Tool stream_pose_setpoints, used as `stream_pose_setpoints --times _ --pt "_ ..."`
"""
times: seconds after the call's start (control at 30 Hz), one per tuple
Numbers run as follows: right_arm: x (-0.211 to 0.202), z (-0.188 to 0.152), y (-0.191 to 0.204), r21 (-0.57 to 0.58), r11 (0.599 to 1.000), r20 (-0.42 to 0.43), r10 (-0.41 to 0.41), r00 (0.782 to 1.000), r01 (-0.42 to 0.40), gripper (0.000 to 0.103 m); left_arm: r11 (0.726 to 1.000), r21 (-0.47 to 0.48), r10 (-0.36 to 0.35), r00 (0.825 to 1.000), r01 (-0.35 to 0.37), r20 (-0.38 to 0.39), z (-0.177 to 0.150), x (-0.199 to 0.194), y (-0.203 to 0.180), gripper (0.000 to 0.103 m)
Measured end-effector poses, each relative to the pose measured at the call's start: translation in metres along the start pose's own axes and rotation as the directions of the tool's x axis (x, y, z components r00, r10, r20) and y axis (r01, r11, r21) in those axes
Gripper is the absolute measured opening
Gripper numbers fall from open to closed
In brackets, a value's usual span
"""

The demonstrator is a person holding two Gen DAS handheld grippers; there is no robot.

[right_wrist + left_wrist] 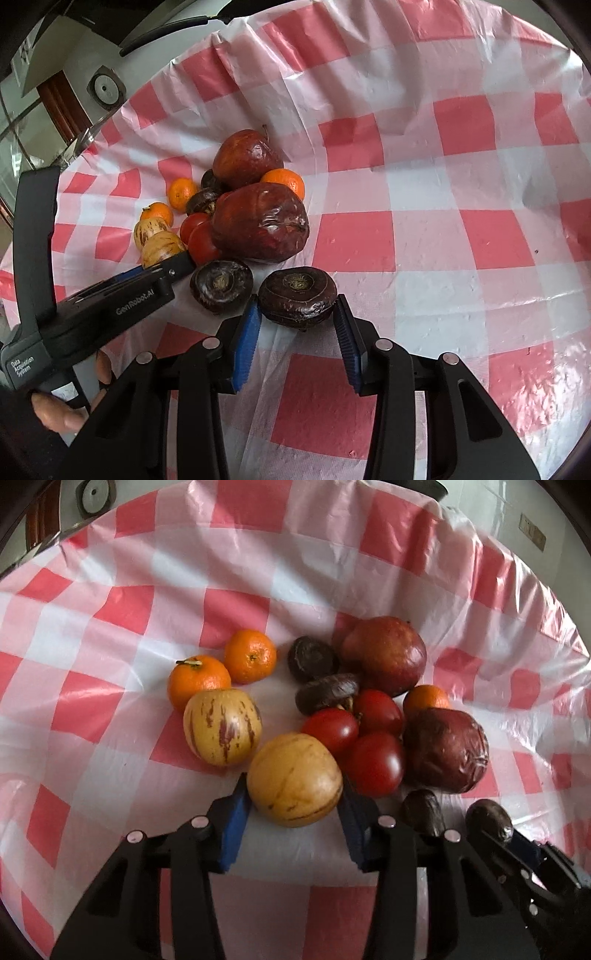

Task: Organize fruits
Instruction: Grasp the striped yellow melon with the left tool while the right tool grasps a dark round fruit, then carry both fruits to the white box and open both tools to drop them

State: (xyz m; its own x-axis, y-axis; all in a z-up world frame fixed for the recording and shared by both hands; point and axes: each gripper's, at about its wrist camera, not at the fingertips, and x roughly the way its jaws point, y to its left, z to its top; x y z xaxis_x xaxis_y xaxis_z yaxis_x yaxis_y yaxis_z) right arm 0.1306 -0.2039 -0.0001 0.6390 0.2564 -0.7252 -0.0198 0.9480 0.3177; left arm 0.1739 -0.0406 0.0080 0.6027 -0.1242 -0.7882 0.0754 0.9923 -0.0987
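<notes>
My left gripper is shut on a tan striped melon, a blue pad pressing each side; this melon also shows in the right wrist view. My right gripper is shut on a dark purple round fruit, seen as well at the left wrist view's lower right. Both fruits rest on the checkered cloth. Just beyond lies the pile: a second striped melon, tangerines, tomatoes, two wrinkled red apples and more dark fruits.
One dark fruit sits close to the left of the held one. A person's hand grips the left gripper's handle. The red-and-white cloth stretches bare to the right. The table's far edge curves behind the pile.
</notes>
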Motion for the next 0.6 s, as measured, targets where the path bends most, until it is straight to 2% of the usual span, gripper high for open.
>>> stream_pose_setpoints --times 0.1,0.2,0.43,0.53,0.6 --pt "0.0 0.0 -0.002 0.017 1.0 0.001 0.018 1.0 -0.018 0.04 0.999 -0.036 -0.006 1.0 0.007 0.019 -0.012 -0.016 0.011 0.045" --pt "-0.001 0.0 -0.005 0.025 0.999 0.003 0.032 0.999 -0.032 0.04 0.998 -0.055 0.0 0.998 0.003 0.059 -0.033 -0.049 0.023 0.045" --pt "-0.01 -0.003 -0.005 0.03 0.998 0.035 0.053 0.998 -0.054 0.04 0.993 -0.112 0.035 0.995 -0.024 0.098 -0.102 -0.129 0.065 0.045" --pt "-0.023 -0.02 0.003 0.035 0.998 -0.001 0.047 0.999 -0.047 0.04 0.991 -0.128 0.053 0.992 -0.038 0.115 -0.134 -0.164 0.084 0.045" --pt "-0.04 -0.041 0.017 0.039 0.996 -0.006 0.076 0.997 -0.076 0.04 0.99 -0.135 0.065 0.99 -0.047 0.128 -0.16 -0.191 0.102 0.045"
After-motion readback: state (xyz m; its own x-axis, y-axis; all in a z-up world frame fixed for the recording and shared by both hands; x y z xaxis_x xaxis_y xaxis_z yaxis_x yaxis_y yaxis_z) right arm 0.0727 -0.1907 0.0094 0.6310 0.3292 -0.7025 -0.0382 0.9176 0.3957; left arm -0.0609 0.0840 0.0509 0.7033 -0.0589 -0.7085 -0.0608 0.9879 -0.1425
